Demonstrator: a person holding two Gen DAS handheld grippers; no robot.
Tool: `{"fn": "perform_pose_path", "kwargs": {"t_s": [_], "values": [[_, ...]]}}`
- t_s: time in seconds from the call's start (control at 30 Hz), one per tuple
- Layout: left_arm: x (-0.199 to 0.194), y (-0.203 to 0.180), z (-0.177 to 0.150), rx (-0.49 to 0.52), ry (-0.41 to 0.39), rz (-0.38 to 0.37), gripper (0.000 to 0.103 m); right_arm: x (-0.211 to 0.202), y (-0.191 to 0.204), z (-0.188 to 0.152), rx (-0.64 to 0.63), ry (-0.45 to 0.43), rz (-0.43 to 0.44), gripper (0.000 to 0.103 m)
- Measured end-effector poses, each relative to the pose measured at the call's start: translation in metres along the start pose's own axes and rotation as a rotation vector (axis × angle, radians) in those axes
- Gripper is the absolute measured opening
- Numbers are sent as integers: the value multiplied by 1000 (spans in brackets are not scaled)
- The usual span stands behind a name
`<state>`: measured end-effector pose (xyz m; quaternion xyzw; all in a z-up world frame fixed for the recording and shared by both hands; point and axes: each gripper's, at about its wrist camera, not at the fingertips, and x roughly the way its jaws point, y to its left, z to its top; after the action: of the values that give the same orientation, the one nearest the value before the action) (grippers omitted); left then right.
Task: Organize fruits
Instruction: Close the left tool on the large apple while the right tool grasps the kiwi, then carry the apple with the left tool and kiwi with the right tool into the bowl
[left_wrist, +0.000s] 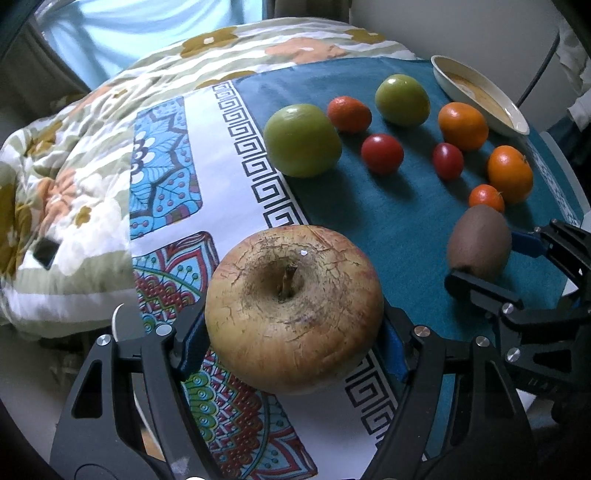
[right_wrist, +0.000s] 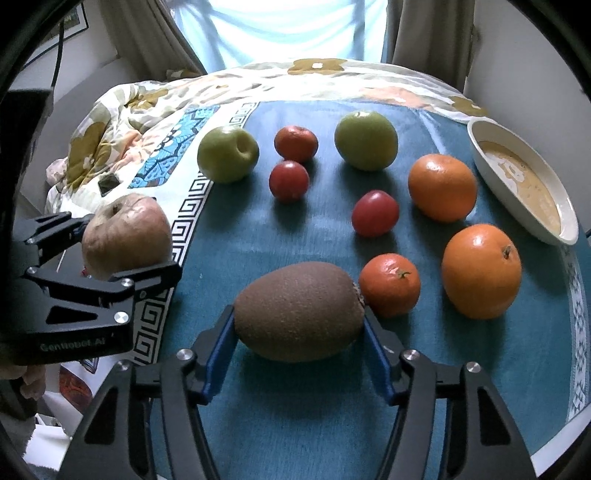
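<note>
Right wrist view: the right claw (right_wrist: 299, 332) pinches a kiwi (right_wrist: 299, 312) end to end, so the fruit's long axis runs crosswise, from one blue pad to the other. Its stem end almost touches a small mandarin (right_wrist: 389, 284) just off the claw's right finger, which leaves little room on that side. To the claw's left the teal cloth (right_wrist: 236, 236) lies bare up to its patterned border. There the left claw (right_wrist: 125, 254) grips a wrinkled apple (right_wrist: 125, 236), clamped at its sides.

In the left wrist view that apple (left_wrist: 293, 310) sits stem-up between the pads, over the cloth's border. Whether either fruit is lifted or resting I cannot tell.

Further ahead of the right claw are two tomatoes (right_wrist: 375, 212), two oranges (right_wrist: 480, 271) and two green apples (right_wrist: 365, 140). Far right is an oval dish (right_wrist: 480, 155), which I judge the likely goal. The oranges stand in the way, so a path over them looks safest.
</note>
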<state>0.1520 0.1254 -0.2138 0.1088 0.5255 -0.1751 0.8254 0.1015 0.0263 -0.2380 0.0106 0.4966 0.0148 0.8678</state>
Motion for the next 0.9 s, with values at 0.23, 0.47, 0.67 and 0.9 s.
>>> {"fn": "perform_pose_path", "kwargs": {"t_s": [0.23,0.47,0.67,0.9], "values": [[-26,-1,4,-10,-43,9,80,-26,-6,12,8,-47,4,59],[-59,-14,29,-16,-102,49,80,-61,-30,38,18,-120,13,59],[-80,-48,65,-48,-174,70,80,-89,-80,59,7,-174,10,59],[-86,-115,116,-50,-231,78,80,-109,-160,82,-24,-195,7,59]]}}
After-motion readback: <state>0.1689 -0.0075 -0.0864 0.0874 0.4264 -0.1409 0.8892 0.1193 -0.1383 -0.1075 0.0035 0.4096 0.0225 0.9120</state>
